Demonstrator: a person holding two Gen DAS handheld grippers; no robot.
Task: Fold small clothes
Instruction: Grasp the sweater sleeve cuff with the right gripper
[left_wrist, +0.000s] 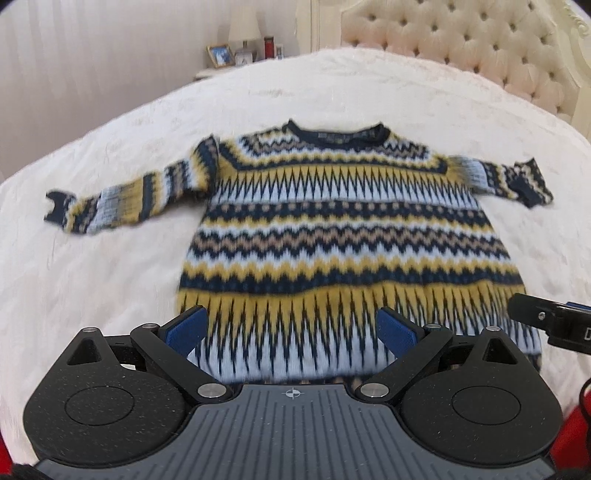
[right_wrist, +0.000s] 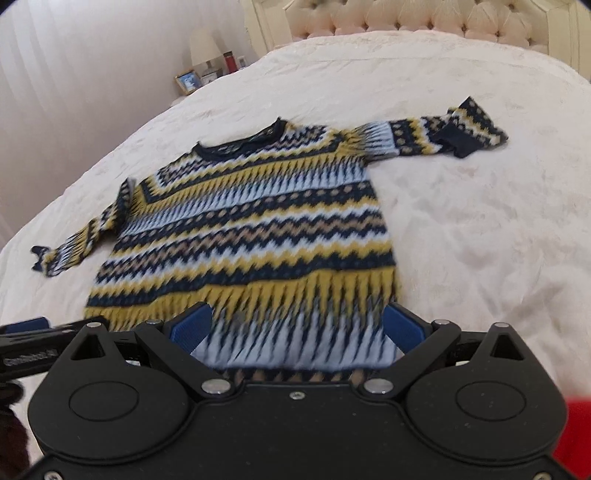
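Observation:
A small knitted sweater (left_wrist: 343, 229) with navy, yellow, tan and pale blue zigzag bands lies flat on the white bed, neck away from me, both sleeves spread out. My left gripper (left_wrist: 293, 326) is open over the sweater's near hem, left of centre, its blue pads (left_wrist: 186, 330) wide apart. My right gripper (right_wrist: 299, 325) is open too, over the hem's right part of the sweater (right_wrist: 251, 229). The right gripper's tip (left_wrist: 543, 321) shows at the right edge of the left wrist view. Neither holds the cloth.
The white bedspread (left_wrist: 110, 266) spreads widely around the sweater. A tufted cream headboard (left_wrist: 461, 40) stands at the far right. A nightstand with a lamp (left_wrist: 243, 29), a picture frame (left_wrist: 219, 55) and a red bottle sits beyond the bed by a pale curtain.

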